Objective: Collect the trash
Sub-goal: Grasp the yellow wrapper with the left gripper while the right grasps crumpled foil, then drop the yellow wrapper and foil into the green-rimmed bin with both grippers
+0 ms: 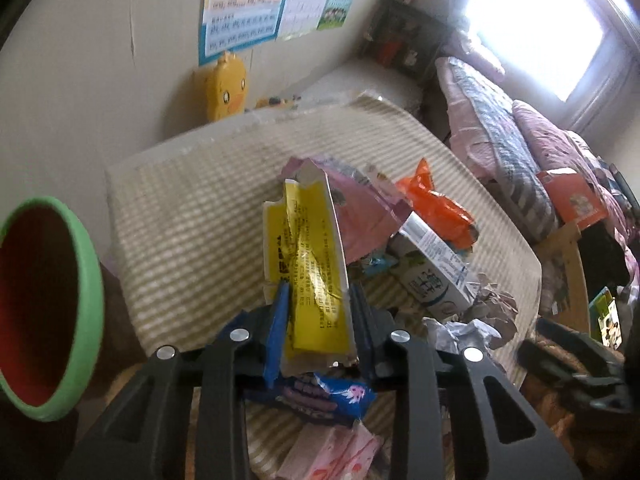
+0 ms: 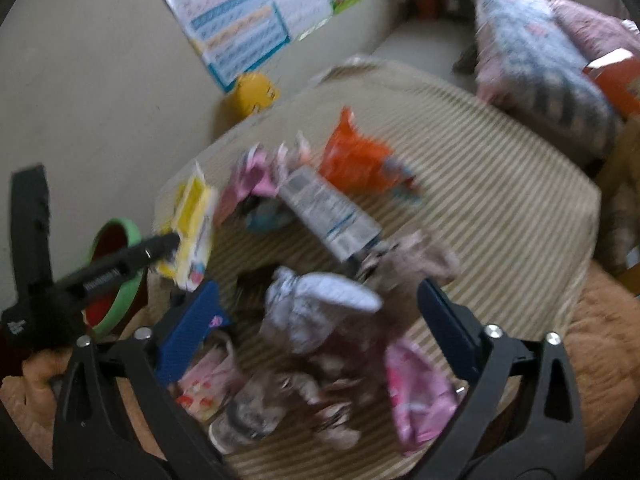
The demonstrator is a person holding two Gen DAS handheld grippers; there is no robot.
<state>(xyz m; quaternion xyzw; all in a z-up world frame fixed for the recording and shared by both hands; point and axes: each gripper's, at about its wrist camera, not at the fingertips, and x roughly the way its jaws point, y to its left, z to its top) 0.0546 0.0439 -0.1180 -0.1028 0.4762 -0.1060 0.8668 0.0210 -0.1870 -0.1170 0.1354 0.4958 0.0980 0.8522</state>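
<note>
At the far left we saw a green-rimmed bin (image 1: 86, 304) with a red inside, just beside the striped tabletop (image 1: 192, 200). Next to it, our left claw (image 1: 318, 308) pinched a torn yellow wrapper (image 1: 308, 248), its blue pads pressed against both edges of the foil, which stood up between them. A blue snack packet (image 1: 324, 394) lay just under that claw. Further right, a pink wrapper (image 1: 360, 216), a white carton (image 1: 432, 268) and an orange bag (image 1: 436, 204) lay heaped together on the tabletop, with crumpled paper (image 1: 464, 332) near the carton's end. In the blurred right wrist view, our right claw (image 2: 318, 312) stood spread wide above a crumpled white paper (image 2: 316, 304), the pads well clear of it on either side. A pink packet (image 2: 420, 396) lay beneath its right finger. A bed with pink quilts (image 1: 500, 128) filled the right edge.
</note>
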